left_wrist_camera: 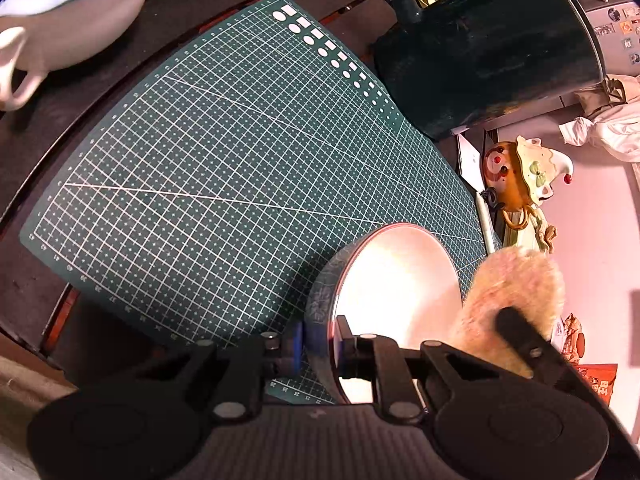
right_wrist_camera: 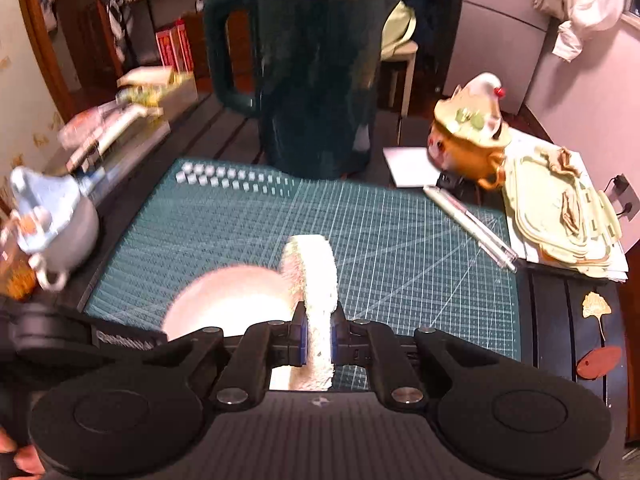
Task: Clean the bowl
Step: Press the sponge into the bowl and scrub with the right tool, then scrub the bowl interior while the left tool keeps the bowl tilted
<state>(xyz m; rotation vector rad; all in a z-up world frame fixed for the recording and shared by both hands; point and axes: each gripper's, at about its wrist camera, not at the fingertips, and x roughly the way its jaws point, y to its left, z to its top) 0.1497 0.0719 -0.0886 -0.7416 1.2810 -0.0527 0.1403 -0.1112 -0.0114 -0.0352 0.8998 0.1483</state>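
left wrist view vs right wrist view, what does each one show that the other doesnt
Only the left wrist view shows the left gripper clamped on the rim of the tilted white-lined bowl and the bowl's patterned grey outside.

Only the right wrist view shows the right gripper shut on the white scrubbing sponge, a stack of pale green trays and a gold leaf ornament.

Both show the green gridded cutting mat, the dark green jug, the orange clown-face pot, the white pen and the grey lidded pot.
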